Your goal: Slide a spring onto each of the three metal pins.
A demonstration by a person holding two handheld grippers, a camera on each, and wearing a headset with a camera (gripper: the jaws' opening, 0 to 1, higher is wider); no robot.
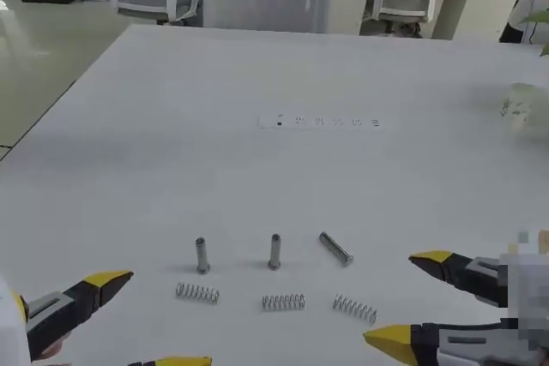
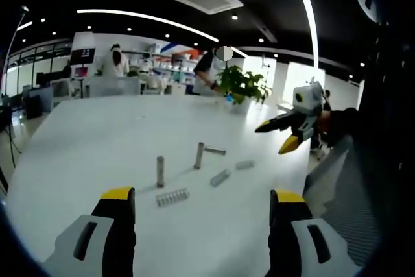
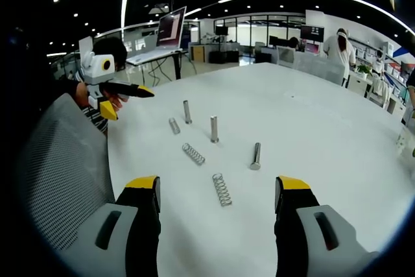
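Note:
Two metal pins stand upright on the white table (image 1: 257, 169): the left pin (image 1: 202, 255) and the middle pin (image 1: 274, 251). The right pin (image 1: 335, 248) lies on its side. In front of them lie three loose springs (image 1: 197, 293), (image 1: 283, 302), (image 1: 354, 308). My left gripper (image 1: 154, 321) is open at the bottom left, short of the left spring (image 2: 172, 196). My right gripper (image 1: 399, 297) is open at the bottom right, just right of the nearest spring (image 3: 222, 189). Nothing sits between either pair of jaws.
A flush socket strip (image 1: 317, 121) lies in the table's middle. A small clear object (image 1: 519, 105) sits at the right edge. Chairs (image 1: 266, 2) stand along the far side. A potted plant (image 2: 243, 85) and a laptop (image 3: 168, 30) are at the table ends.

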